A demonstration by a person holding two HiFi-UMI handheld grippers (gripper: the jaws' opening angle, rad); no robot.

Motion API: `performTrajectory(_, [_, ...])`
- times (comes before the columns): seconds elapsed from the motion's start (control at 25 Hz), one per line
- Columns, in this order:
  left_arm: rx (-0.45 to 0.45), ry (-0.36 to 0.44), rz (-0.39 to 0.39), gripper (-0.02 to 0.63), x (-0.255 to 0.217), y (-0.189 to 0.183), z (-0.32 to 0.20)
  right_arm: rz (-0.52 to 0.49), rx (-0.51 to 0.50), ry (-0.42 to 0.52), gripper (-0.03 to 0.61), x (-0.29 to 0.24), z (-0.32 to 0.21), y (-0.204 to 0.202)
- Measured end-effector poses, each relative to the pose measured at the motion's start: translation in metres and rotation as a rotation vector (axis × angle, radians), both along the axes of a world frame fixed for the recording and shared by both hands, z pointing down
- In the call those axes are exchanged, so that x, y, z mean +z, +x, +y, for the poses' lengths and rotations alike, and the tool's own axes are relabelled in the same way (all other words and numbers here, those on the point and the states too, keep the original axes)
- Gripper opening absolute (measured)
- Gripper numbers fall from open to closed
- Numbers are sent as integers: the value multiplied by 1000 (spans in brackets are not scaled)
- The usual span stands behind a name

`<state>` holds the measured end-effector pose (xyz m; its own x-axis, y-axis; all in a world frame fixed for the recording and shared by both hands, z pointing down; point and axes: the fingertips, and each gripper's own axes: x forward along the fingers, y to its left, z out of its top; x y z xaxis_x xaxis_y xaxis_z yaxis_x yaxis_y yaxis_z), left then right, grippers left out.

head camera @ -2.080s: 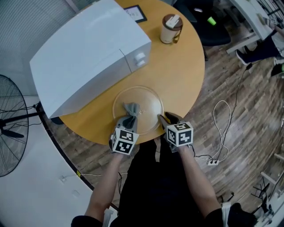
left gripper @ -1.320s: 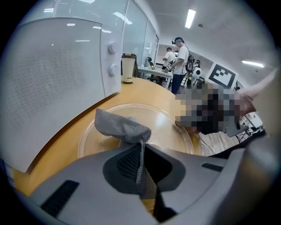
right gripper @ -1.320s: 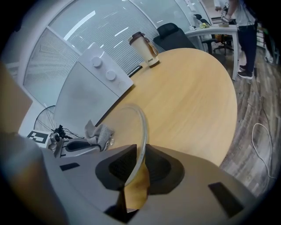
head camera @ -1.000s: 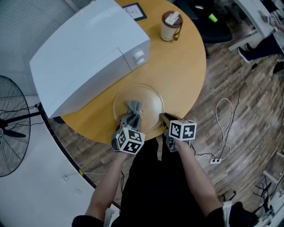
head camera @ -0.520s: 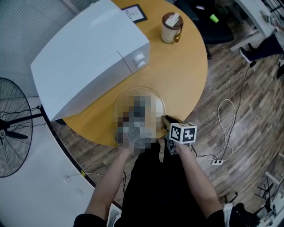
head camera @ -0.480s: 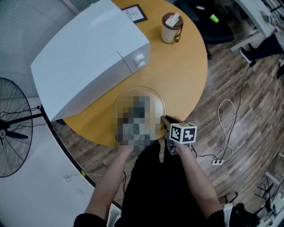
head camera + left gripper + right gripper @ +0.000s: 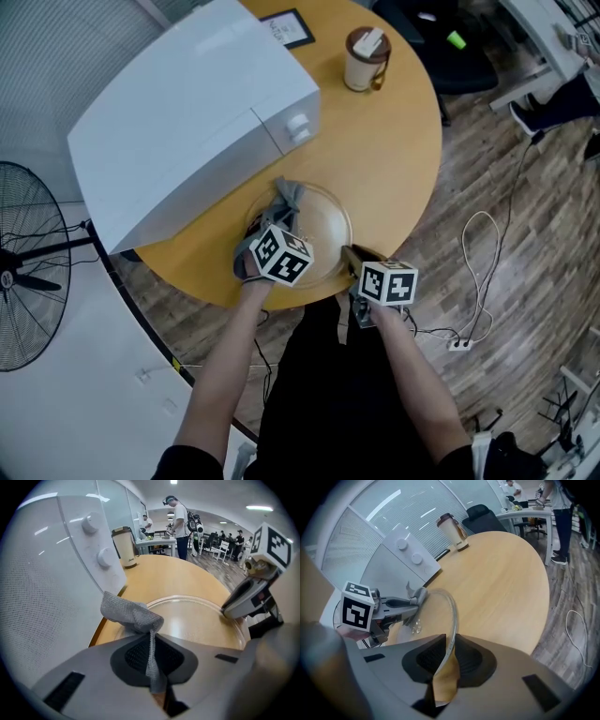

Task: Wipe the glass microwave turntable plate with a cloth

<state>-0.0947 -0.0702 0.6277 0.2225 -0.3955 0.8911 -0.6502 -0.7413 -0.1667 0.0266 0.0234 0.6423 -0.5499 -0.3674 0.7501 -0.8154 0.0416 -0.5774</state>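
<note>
The clear glass turntable plate [image 7: 325, 228] lies flat on the round wooden table [image 7: 394, 150], near its front edge. My left gripper [image 7: 275, 216] is shut on a grey mesh cloth [image 7: 287, 195] that rests on the plate's far left rim, close to the microwave. In the left gripper view the cloth [image 7: 132, 615] bunches ahead of the jaws, with a strip pinched between them. My right gripper [image 7: 350, 254] is shut on the plate's near right rim. In the right gripper view that rim [image 7: 452, 620] runs between the pads, and the left gripper [image 7: 401, 604] shows beyond it.
A white microwave [image 7: 187, 103] fills the table's left side, its knobs [image 7: 298, 127] facing the plate. A lidded coffee cup [image 7: 364, 58] and a small black frame [image 7: 286, 28] stand at the far edge. A fan [image 7: 19, 262] and a floor cable [image 7: 473, 272] flank the table.
My left gripper has carried the cloth from the plate's near side across to its far left rim beside the microwave. The right gripper has kept still on the rim.
</note>
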Motion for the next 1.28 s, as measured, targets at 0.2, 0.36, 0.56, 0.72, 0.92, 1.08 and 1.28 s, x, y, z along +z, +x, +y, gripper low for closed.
performTrajectory(0.2, [-10,5,-37,11,-2,-28,0,20,44,11,64,-1,-2,1])
performTrajectory(0.36, [-18,18,-58,11,-4,-47,12,41,68,18,61,0,-4,4])
performTrajectory(0.56, [-3,28,-81,11,-6,-57,39,49,83,23,60,-1,-3,3])
performTrajectory(0.72, [15,8,-84,11,-4,-53,70,55,89,22,60,0,-2,2])
performTrajectory(0.92, [64,-53,-79,11,-1,-37,107,60,94,23,60,1,-2,2])
performTrajectory(1.08, [154,-114,-41,11,2,-10,136,65,98,28,60,-1,-3,2])
performTrajectory(1.28, [280,-158,27,11,5,35,153,64,96,25,60,2,-2,2])
